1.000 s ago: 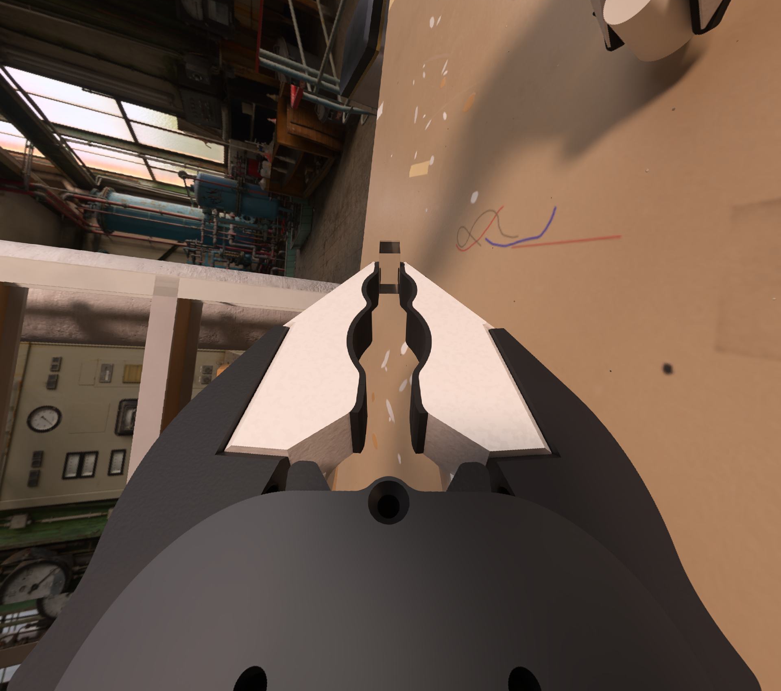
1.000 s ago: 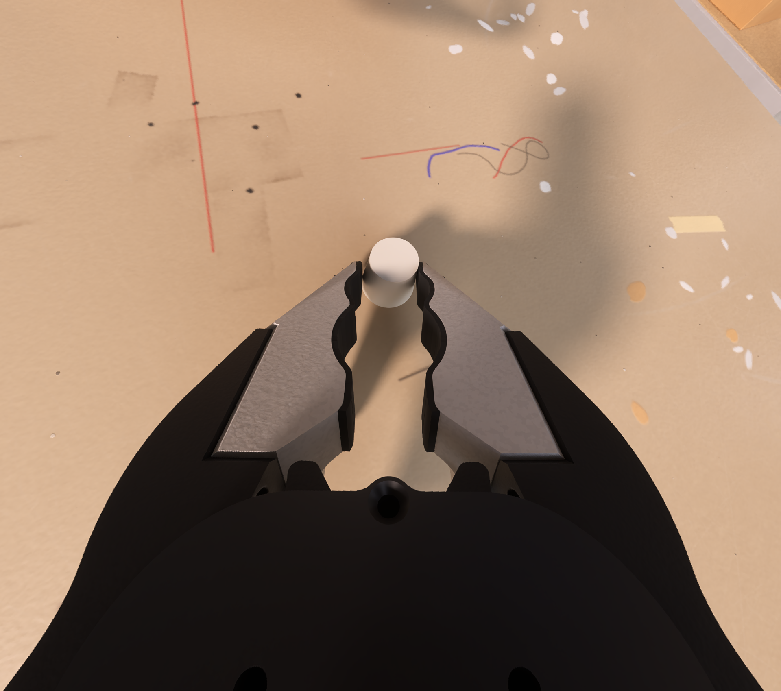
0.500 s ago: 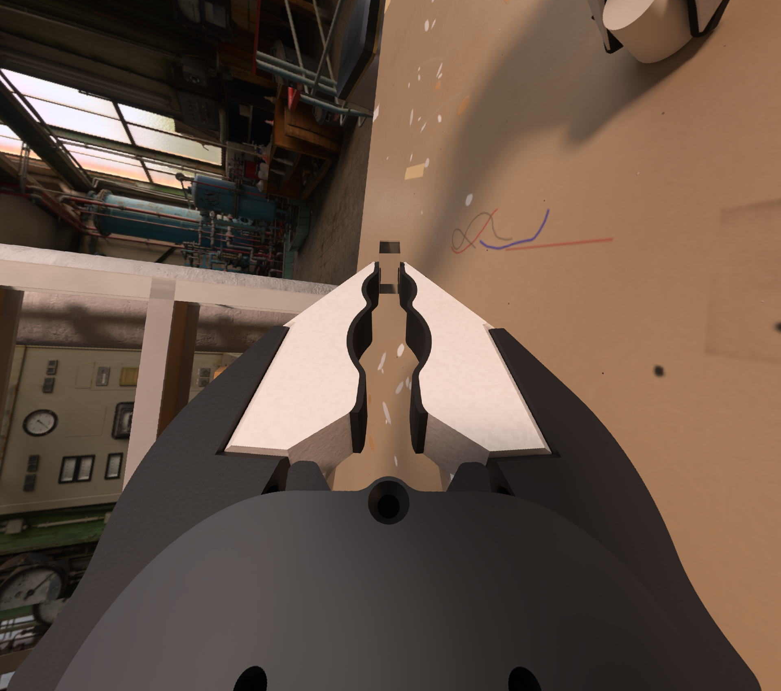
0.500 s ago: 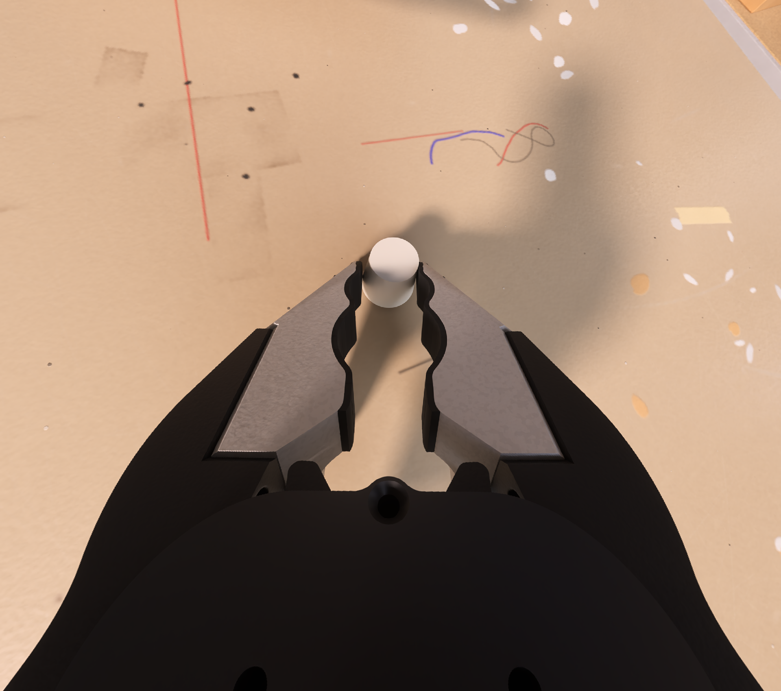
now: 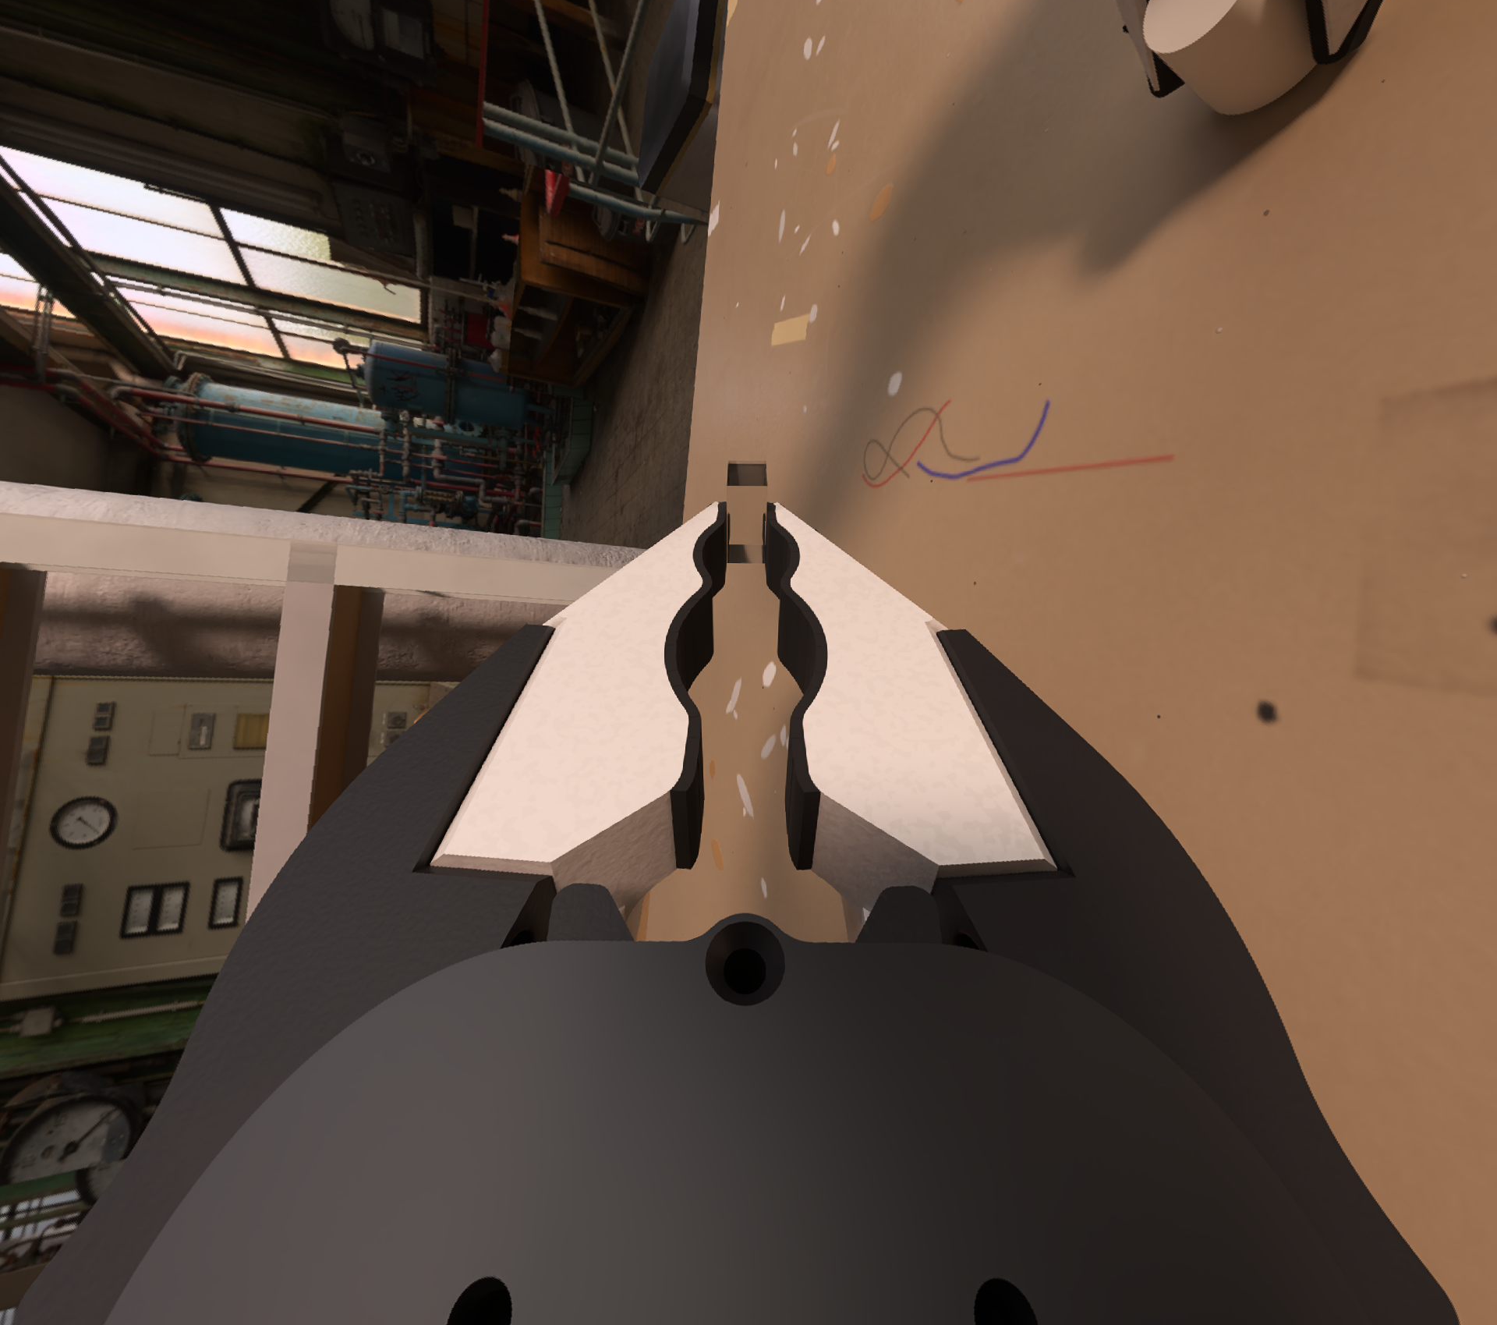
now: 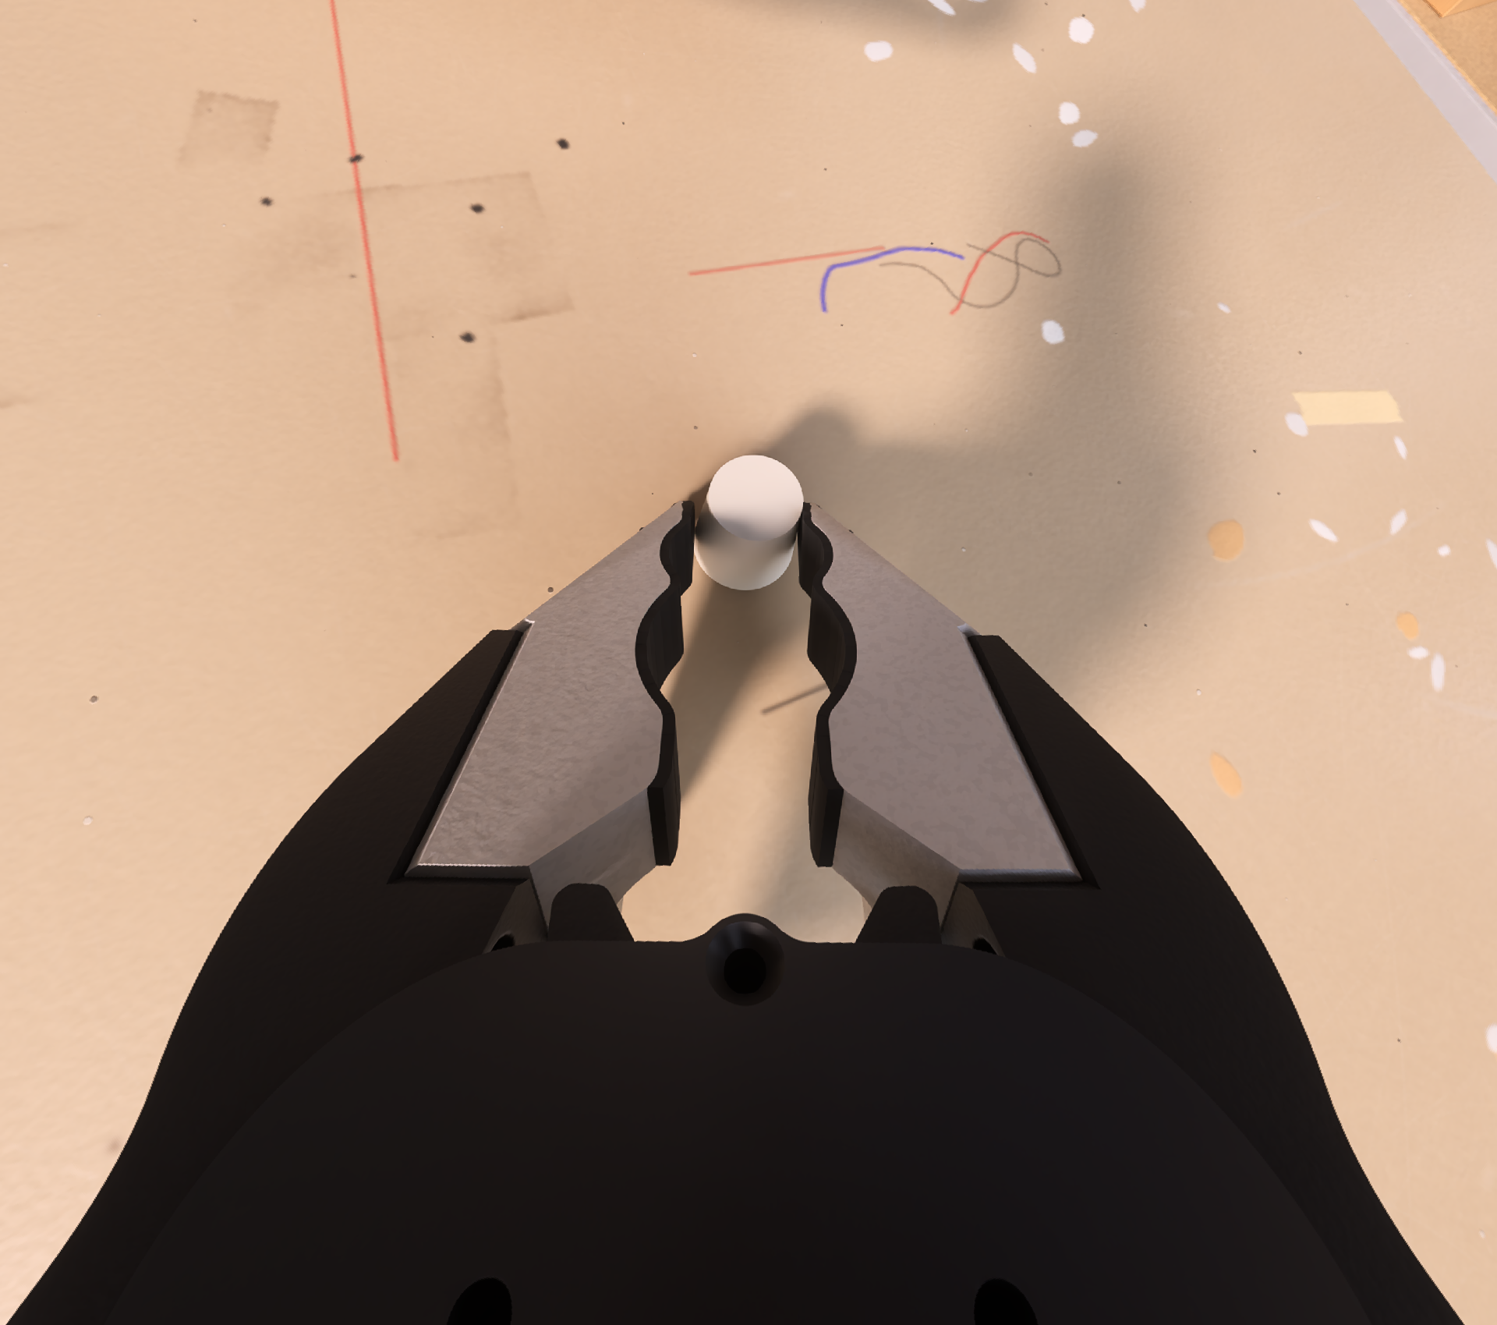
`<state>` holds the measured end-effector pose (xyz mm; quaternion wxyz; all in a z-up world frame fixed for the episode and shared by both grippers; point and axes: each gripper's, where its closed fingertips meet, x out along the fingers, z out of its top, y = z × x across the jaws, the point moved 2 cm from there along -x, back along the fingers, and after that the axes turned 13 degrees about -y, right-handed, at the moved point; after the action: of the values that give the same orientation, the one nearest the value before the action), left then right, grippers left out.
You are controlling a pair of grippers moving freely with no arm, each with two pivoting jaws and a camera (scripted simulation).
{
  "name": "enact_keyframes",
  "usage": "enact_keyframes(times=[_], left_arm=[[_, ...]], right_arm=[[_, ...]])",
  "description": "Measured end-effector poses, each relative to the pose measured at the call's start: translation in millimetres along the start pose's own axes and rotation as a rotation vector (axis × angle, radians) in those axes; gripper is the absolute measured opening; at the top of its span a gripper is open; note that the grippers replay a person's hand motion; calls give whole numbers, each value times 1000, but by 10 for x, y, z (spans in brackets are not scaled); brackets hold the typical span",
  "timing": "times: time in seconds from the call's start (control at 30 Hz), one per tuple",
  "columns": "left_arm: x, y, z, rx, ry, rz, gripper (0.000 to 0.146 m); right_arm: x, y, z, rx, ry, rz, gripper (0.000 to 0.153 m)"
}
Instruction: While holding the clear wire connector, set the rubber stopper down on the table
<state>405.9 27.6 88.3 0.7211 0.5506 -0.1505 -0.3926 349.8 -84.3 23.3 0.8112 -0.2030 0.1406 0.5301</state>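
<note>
Right claw (image 6: 747,524) grips the rubber stopper (image 6: 749,516) just above bare desk (image 6: 567,30). Left claw (image 5: 746,523) clamps the clear wire connector (image 5: 746,512) near the desk edge (image 5: 705,330).

Off-white cylindrical rubber stopper (image 6: 749,524) pinched btwn fingertips above table (image 6: 567,30); small clear wire connector (image 5: 746,512) likewise clamped.
</note>
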Motion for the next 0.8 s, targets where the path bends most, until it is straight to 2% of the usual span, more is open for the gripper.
enact_keyframes(times=[0.8], left_arm=[[-30,-67,-35,5,16,-28,8]], right_arm=[[-1,3,2,-14,-1,-6,25]])
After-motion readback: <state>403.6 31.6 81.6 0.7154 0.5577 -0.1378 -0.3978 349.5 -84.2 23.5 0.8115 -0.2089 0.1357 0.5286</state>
